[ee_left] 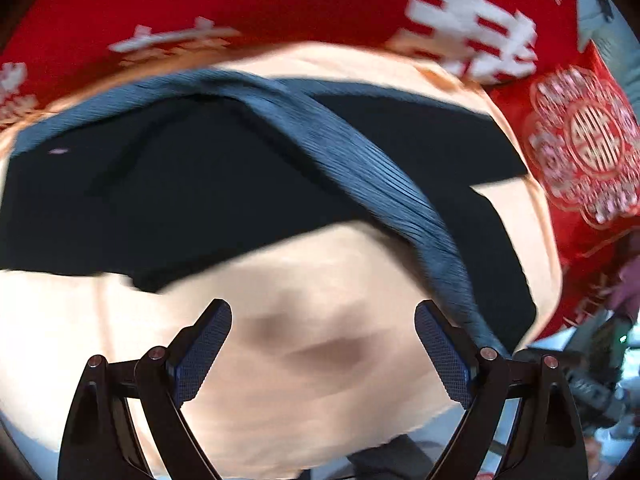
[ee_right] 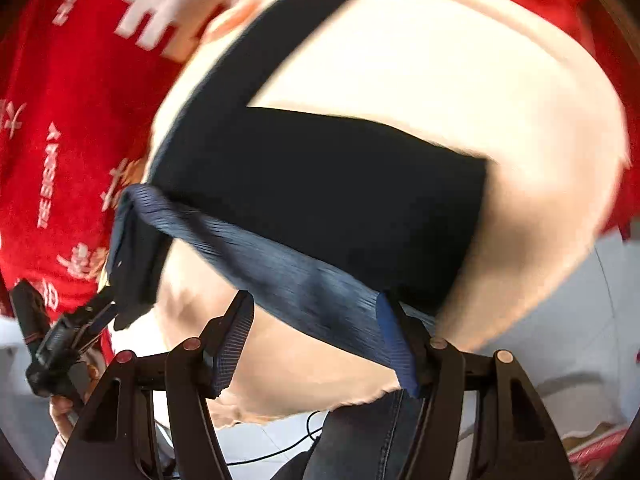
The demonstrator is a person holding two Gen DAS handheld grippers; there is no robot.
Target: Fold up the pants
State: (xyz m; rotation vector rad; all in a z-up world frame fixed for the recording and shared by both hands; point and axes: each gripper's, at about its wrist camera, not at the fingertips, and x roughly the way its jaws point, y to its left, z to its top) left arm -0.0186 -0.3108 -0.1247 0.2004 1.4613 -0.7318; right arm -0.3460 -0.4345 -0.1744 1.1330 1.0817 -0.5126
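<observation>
Dark navy pants (ee_left: 200, 196) lie on a cream cloth (ee_left: 300, 300), with a ribbed blue waistband (ee_left: 380, 184) running across them toward the lower right. My left gripper (ee_left: 323, 344) is open and empty over bare cream cloth, the waistband just beside its right finger. In the right wrist view the pants (ee_right: 320, 192) lie ahead, one leg stretching up and away. The ribbed waistband (ee_right: 288, 276) crosses between the fingers of my right gripper (ee_right: 316, 344), which is open. The left gripper (ee_right: 76, 332) shows at lower left near the waistband's end.
A red blanket with white characters (ee_left: 280, 0) lies under the cream cloth. A red embroidered cushion (ee_left: 580, 140) sits at the right. The cream cloth's frayed near edge (ee_right: 300, 408) hangs over the bed edge, with pale floor (ee_right: 560, 340) and a cable below.
</observation>
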